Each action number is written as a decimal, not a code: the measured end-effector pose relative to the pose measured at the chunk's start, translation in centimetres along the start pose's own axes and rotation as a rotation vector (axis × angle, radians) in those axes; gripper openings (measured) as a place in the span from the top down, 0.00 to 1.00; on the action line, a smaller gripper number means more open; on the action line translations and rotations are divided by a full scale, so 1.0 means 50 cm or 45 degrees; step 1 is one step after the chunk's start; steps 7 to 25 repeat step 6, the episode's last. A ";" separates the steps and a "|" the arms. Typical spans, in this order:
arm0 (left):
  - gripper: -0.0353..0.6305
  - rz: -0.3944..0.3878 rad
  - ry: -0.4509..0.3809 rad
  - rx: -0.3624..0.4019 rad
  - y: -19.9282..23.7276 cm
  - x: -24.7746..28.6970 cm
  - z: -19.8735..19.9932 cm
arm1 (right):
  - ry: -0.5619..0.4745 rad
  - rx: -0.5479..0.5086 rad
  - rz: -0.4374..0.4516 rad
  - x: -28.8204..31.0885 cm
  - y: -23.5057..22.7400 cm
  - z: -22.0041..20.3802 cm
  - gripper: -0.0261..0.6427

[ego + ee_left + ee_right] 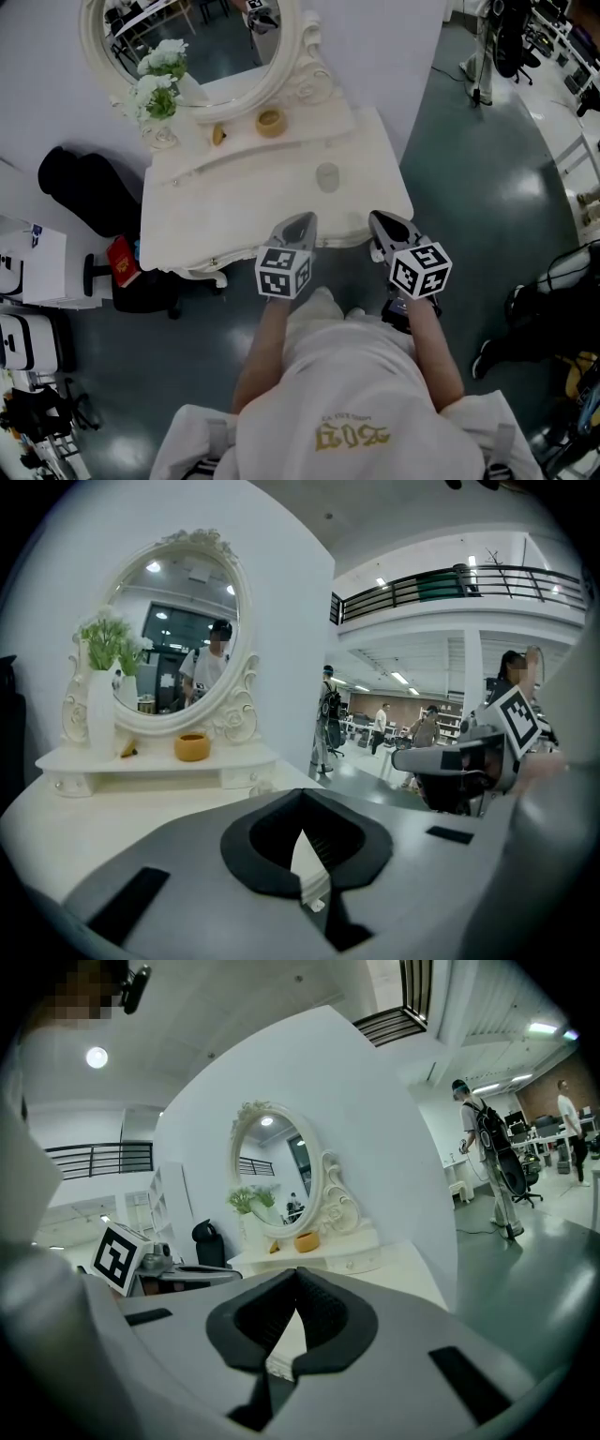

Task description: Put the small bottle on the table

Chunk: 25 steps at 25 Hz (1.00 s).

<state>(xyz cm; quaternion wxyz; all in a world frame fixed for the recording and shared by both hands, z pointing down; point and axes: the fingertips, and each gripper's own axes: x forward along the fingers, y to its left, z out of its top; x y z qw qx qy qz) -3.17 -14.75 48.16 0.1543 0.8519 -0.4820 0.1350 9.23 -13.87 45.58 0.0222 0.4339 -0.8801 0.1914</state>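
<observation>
A small clear bottle (326, 176) stands upright on the white dressing table (234, 220), right of its middle and apart from both grippers. My left gripper (304, 219) hovers over the table's front edge, shut with nothing in it. In the left gripper view its jaws (302, 803) meet at the tips with only the tabletop showing behind them. My right gripper (376, 219) is level with it near the table's front right corner, also shut and empty. The right gripper (297, 1277) points toward the mirror end of the table.
At the back of the table stand an oval mirror (202, 47), a vase of white flowers (159, 89) and a yellow bowl (270, 122). A black chair (84, 192) and white boxes (28, 272) sit to the left. People stand in the hall behind (328, 710).
</observation>
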 end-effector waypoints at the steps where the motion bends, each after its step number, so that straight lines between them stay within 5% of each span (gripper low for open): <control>1: 0.92 -0.001 0.000 0.001 -0.002 0.000 0.000 | 0.000 0.001 0.001 -0.001 0.000 0.000 0.94; 25: 0.92 -0.004 0.003 -0.002 -0.004 0.001 -0.008 | -0.001 0.005 0.004 -0.003 -0.002 -0.009 0.94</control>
